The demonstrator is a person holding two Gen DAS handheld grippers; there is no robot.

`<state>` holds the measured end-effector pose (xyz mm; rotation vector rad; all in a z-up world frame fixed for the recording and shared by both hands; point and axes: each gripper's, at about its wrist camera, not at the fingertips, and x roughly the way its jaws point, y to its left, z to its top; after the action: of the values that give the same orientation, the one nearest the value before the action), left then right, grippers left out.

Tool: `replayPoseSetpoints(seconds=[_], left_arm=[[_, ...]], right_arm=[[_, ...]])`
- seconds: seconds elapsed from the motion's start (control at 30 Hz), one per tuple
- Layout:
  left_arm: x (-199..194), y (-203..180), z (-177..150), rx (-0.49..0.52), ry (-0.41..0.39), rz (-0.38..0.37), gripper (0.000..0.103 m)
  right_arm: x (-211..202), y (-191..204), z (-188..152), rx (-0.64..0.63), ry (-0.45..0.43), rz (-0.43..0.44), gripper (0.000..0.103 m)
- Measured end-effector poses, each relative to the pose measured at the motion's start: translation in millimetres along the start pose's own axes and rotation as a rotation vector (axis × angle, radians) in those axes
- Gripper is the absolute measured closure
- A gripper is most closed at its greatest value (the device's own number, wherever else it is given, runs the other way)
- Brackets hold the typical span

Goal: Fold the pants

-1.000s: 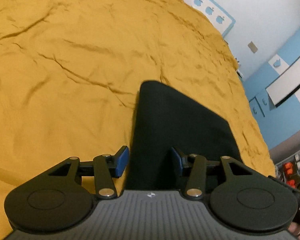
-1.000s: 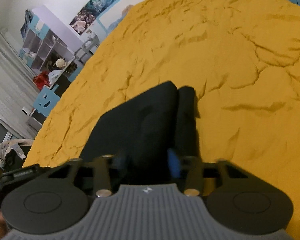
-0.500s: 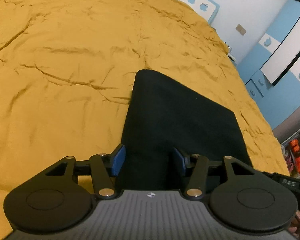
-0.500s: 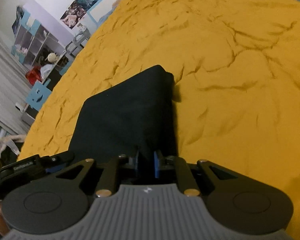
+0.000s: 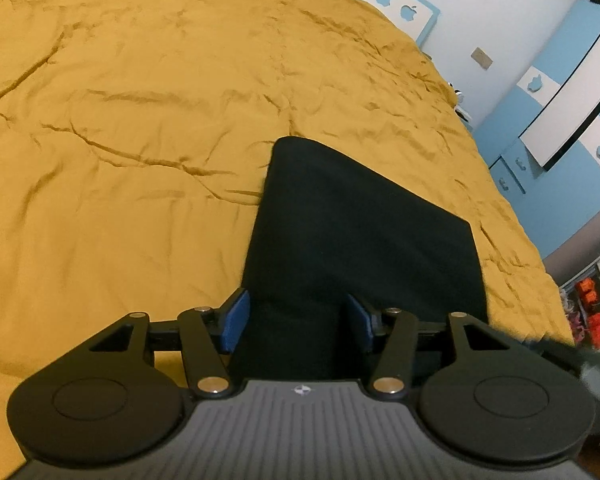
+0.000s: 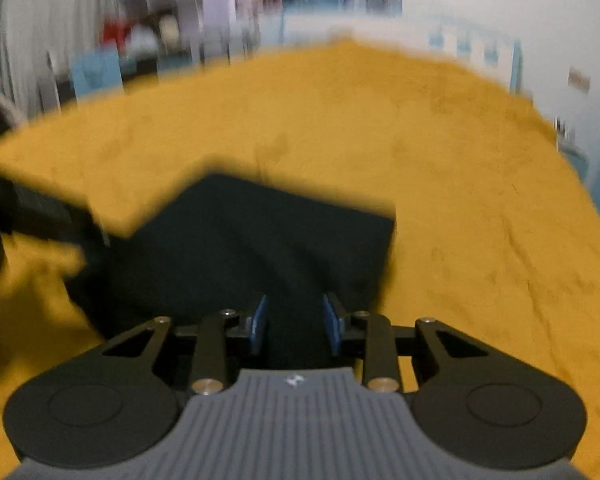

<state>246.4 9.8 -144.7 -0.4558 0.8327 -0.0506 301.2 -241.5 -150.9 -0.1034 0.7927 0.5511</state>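
Note:
Black pants (image 5: 360,220), folded into a compact slab, lie on a yellow bedspread (image 5: 140,160). My left gripper (image 5: 298,320) hangs over their near left corner. It is open, with its blue pads wide apart and black cloth in the gap. In the blurred right wrist view the pants (image 6: 260,232) spread out ahead of my right gripper (image 6: 295,322). Its jaws are opening at the near edge, with dark cloth between the pads and no clear pinch. A dark blurred shape at the left is the left gripper (image 6: 40,216).
The wrinkled bedspread (image 6: 460,200) stretches far on all sides of the pants. Blue and white cabinets (image 5: 560,120) stand past the bed's right edge, with a shelf of red items (image 5: 592,312) below them. Blurred furniture (image 6: 112,40) lines the far wall.
The right gripper, shut on a fold of the pants half a second ago, has parted its pads, rolled and drawn back. The left gripper's pads have spread slightly wider.

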Motion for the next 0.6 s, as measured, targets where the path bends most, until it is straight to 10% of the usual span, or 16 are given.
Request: replayPoseSetpoints(seconds=[0.2,0.6], left_arm=[[1,5,-1,-0.005,0.017,-0.01,0.042],[-14,25,5,-0.018,0.077,-0.069,0.04]], right_arm=[[-1,-25,-12,0.082,0.156,0.029,0.074],[-30,-90,-2,0.484,-0.065,0.171,0.055]])
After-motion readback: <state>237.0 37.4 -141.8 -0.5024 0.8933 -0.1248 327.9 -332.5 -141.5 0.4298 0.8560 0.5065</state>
